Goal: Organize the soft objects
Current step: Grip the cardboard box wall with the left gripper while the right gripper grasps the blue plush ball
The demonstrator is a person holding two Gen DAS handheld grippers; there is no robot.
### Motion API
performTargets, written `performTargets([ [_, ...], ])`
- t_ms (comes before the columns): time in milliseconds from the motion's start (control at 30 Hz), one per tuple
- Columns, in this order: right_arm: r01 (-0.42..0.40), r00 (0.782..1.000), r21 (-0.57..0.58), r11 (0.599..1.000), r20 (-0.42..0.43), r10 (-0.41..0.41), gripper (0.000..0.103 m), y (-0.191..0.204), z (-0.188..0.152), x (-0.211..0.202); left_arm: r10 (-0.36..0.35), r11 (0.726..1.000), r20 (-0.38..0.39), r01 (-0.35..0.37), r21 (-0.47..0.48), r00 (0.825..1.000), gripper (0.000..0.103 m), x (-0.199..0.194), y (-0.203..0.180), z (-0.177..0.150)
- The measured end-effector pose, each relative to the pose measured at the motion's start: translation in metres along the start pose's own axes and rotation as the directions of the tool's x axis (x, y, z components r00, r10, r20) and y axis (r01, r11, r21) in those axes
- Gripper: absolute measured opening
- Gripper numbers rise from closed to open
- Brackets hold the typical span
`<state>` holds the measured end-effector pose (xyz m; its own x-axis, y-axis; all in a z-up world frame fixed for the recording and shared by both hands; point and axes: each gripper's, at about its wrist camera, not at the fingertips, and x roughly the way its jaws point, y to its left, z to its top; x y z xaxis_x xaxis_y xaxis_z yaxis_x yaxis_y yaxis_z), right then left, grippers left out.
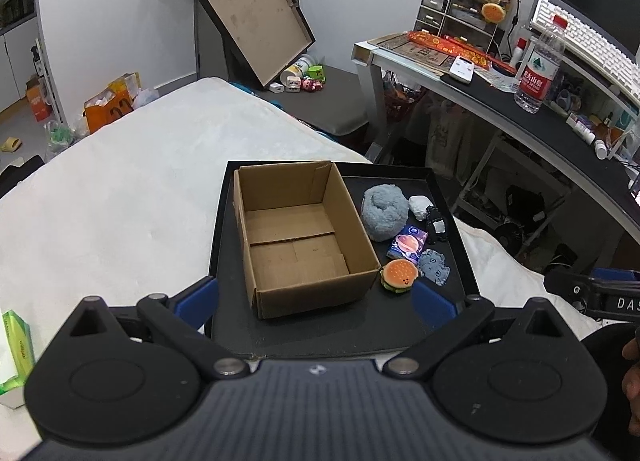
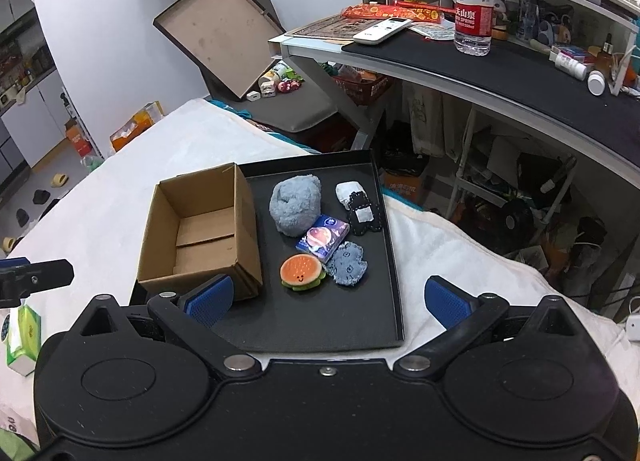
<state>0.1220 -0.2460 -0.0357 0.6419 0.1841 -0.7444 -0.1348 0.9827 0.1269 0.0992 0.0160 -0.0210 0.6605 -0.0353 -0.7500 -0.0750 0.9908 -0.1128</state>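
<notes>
My left gripper (image 1: 316,299) & right gripper (image 2: 327,301) both hang w/ fingers wide apart, nothing held, near the brown cardboard box (image 2: 200,235). Right of the box on the black tray (image 2: 320,325): fluffy grey-blue plush ball (image 2: 295,205), orange burger plush (image 2: 301,272).
</notes>
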Motion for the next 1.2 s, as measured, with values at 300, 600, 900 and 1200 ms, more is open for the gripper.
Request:
performTargets([
  [300,0.004,0.999,0.004,1.0,-0.035,-0.004,0.103,-0.006,0.015,0.032,0.021,1.0,-0.036,-0.022,-0.008,0.999,0.1,0.033,0.0,0.017],
  [600,-0.028,0.995,0.011,1.0,-0.092,0.029,0.103,-0.002,0.031,0.064,0.029,0.999,-0.073,-0.031,-0.025,0.997,0.098,0.065,0.008,0.028],
  [900,-0.059,0.99,0.018,0.998,-0.125,0.061,0.103,0.003,0.045,0.098,0.055,0.997,-0.132,-0.062,-0.049,0.99,0.084,0.1,0.019,0.034],
  [1200,-0.096,0.987,0.003,0.995,-0.127,0.095,0.103,0.006,0.056,0.131,0.061,0.994,-0.2,-0.078,-0.076,0.978,0.067,0.131,0.031,0.034],
])
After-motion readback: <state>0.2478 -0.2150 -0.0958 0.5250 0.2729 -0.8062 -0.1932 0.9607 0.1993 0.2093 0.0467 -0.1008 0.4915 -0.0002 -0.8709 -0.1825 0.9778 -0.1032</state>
